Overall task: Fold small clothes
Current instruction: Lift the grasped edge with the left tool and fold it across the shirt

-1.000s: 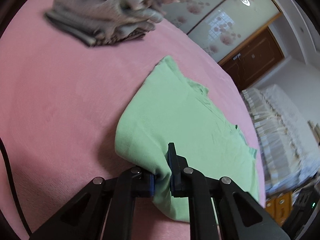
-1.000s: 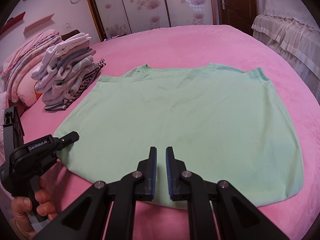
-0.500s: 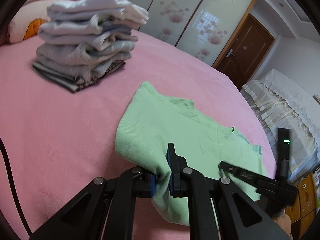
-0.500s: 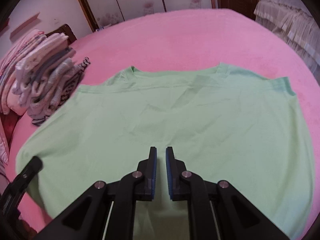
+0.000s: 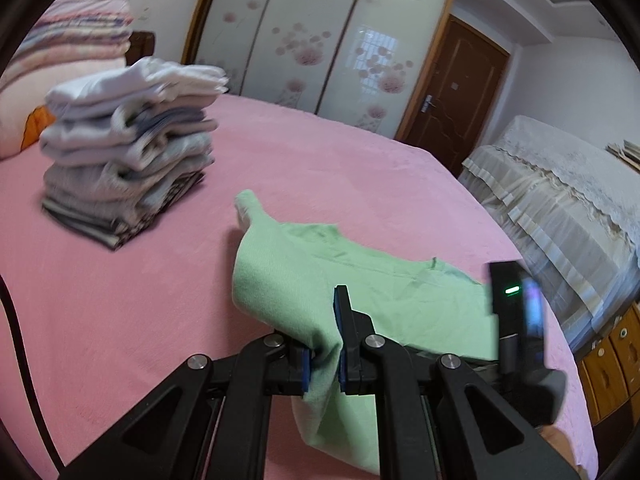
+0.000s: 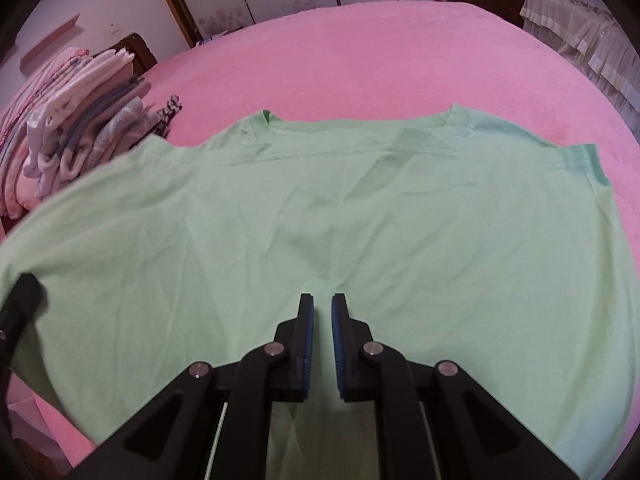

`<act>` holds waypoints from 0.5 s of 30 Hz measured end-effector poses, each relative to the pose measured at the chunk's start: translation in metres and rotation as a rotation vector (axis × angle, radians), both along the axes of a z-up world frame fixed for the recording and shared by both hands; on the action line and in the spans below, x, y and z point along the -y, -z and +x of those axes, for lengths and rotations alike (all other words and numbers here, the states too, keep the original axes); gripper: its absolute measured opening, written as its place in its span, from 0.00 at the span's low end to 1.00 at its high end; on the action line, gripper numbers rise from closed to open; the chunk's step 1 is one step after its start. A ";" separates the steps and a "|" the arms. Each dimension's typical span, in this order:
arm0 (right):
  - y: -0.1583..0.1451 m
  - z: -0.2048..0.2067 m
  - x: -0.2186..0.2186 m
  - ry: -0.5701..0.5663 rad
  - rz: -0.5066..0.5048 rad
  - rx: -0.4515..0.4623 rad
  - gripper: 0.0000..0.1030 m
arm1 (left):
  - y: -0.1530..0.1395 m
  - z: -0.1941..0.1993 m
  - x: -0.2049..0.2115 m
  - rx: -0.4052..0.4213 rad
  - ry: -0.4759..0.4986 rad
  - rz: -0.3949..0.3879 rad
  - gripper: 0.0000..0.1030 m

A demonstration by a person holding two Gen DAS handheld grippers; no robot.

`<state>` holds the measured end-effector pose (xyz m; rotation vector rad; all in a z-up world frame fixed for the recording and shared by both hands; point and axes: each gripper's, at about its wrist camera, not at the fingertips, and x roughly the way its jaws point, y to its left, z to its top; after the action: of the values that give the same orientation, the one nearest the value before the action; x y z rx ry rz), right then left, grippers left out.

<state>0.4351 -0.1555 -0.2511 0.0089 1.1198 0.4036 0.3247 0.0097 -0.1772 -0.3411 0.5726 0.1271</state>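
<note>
A light green T-shirt [image 6: 360, 208] lies spread on the pink bed [image 6: 360, 52], neckline at the far side. My left gripper [image 5: 323, 344] is shut on a bunched edge of the shirt [image 5: 400, 300] and holds that side lifted off the bed, with a flap hanging below the jaws. My right gripper [image 6: 321, 300] is shut with nothing between its blue pads; its tips point down at the middle of the shirt, where faint creases meet. Whether they touch the cloth I cannot tell. The right tool's black housing [image 5: 516, 312] shows in the left wrist view.
A tall stack of folded clothes [image 5: 128, 148] stands on the bed at the far left, also in the right wrist view [image 6: 80, 132]. Folded bedding [image 5: 68, 52] lies behind it. A lace-covered piece of furniture [image 5: 560, 200] stands beside the bed's right edge. A black cable [image 5: 16, 340] hangs at left.
My left gripper has risen and rolled level, lifting the shirt's edge with it. My right gripper has moved from the near hem to over the shirt's middle, still shut.
</note>
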 end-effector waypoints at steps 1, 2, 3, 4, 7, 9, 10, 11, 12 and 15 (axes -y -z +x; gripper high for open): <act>0.003 0.001 0.000 0.001 -0.001 -0.007 0.09 | -0.004 0.001 0.006 0.005 0.012 0.008 0.07; 0.004 0.001 0.002 0.003 0.007 -0.008 0.09 | -0.006 0.003 0.011 0.010 0.021 0.017 0.07; 0.004 0.001 0.004 0.006 0.021 -0.012 0.09 | -0.009 0.004 0.016 0.014 0.032 0.029 0.07; 0.004 0.001 0.008 0.010 0.042 -0.020 0.09 | -0.012 0.006 0.022 0.018 0.044 0.040 0.07; 0.001 -0.002 0.020 0.028 0.086 -0.020 0.09 | -0.019 0.012 0.040 0.022 0.075 0.061 0.07; -0.003 -0.008 0.034 0.044 0.108 -0.015 0.09 | -0.023 0.015 0.054 0.025 0.097 0.072 0.07; -0.006 -0.013 0.043 0.058 0.128 -0.007 0.09 | -0.026 0.016 0.064 0.028 0.112 0.079 0.07; -0.009 -0.017 0.052 0.070 0.143 0.000 0.09 | -0.027 0.019 0.071 0.028 0.126 0.084 0.07; -0.011 -0.021 0.062 0.082 0.158 0.007 0.09 | -0.028 0.021 0.080 0.028 0.143 0.091 0.07; -0.015 -0.040 0.103 0.128 0.206 0.017 0.09 | -0.030 0.029 0.114 0.029 0.202 0.110 0.07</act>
<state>0.3947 -0.2586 -0.2358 0.2566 1.0503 0.4016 0.3541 -0.1047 -0.1471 -0.1764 0.5653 -0.0403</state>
